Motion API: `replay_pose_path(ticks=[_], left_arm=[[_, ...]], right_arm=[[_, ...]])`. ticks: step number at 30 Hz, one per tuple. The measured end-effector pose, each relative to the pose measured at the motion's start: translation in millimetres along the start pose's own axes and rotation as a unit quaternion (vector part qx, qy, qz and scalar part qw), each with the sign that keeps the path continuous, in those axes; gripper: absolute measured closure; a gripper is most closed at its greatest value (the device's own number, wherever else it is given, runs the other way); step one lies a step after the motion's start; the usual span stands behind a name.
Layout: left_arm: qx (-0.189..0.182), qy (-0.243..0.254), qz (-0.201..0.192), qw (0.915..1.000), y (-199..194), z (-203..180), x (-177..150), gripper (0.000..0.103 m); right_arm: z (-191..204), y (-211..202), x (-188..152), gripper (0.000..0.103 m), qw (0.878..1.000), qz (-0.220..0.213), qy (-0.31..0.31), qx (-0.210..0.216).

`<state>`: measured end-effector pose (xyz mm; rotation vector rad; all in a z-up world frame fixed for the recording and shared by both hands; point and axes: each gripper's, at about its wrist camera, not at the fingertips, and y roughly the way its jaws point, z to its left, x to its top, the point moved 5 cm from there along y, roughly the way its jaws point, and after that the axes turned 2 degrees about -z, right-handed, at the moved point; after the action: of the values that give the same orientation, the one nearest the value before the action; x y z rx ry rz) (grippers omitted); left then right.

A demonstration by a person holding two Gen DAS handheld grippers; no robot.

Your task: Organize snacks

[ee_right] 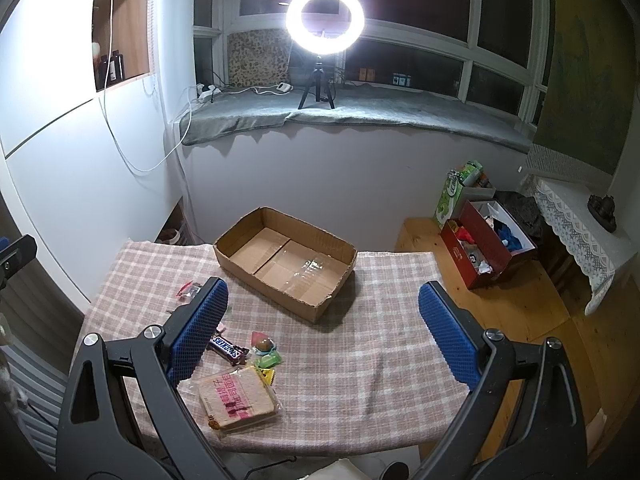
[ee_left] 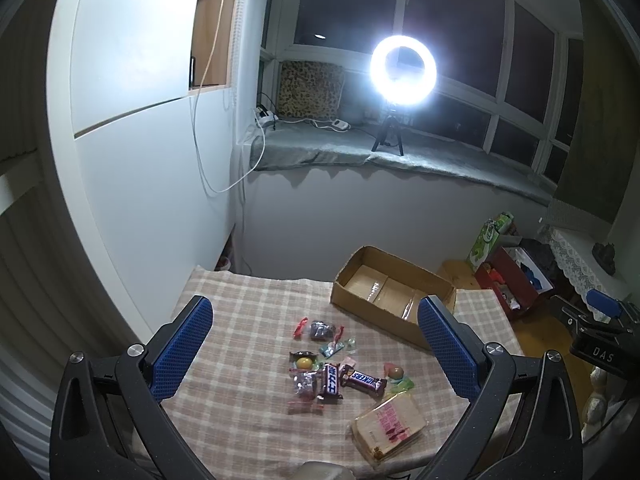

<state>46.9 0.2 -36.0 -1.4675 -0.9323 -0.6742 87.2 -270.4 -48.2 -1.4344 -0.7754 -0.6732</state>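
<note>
Several small snacks lie loose on the checked tablecloth (ee_left: 240, 400): two Snickers bars (ee_left: 362, 380), wrapped candies (ee_left: 320, 330) and a flat pack of bread (ee_left: 388, 426). An open cardboard box (ee_left: 394, 294) stands behind them at the right, with nothing in it. My left gripper (ee_left: 316, 336) hovers open above the snacks, holding nothing. In the right wrist view the box (ee_right: 286, 264) sits ahead at centre, and the Snickers bar (ee_right: 228, 350) and bread pack (ee_right: 238, 402) lie at the lower left. My right gripper (ee_right: 324, 316) is open above the cloth (ee_right: 380, 360) and holds nothing.
A ring light on a tripod (ee_right: 324, 20) stands on the padded window sill (ee_right: 360, 110). On the wooden floor at the right are a red box of odds and ends (ee_right: 486, 246) and a green bag (ee_right: 454, 196). A lace-covered table (ee_right: 580, 232) is at the far right.
</note>
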Motion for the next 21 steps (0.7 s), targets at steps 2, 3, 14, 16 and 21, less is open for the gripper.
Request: replay_pose_path(ticks=[2,3,14,16,21], left_arm=[[-0.001,0.0,0.0,1.0,0.4,-0.6,0.2,0.001],[0.0,0.0,0.0,1.0,0.2,-0.7,0.6,0.001],[0.0,-0.001,0.0,1.0,-0.6,1.1,2.4,0.001],[-0.001,-0.001,0.0,1.0,-0.3,1.2,2.2,0.001],[-0.001,0.0,0.001,1.0,0.0,0.6,3.2,0.001]], right_arm=[[0.3,0.0,-0.1,0.005,1.0,0.0,0.0,0.0],[0.4,0.1,-0.1,0.005,1.0,0.0,0.0,0.0],[0.5,0.8,-0.5,0.005,1.0,0.001,0.0,0.001],[1.0,0.9,-0.6,0.005,1.0,0.002,0.0,0.001],[1.0,1.2,-0.9,0.005,1.0,0.002,0.0,0.001]])
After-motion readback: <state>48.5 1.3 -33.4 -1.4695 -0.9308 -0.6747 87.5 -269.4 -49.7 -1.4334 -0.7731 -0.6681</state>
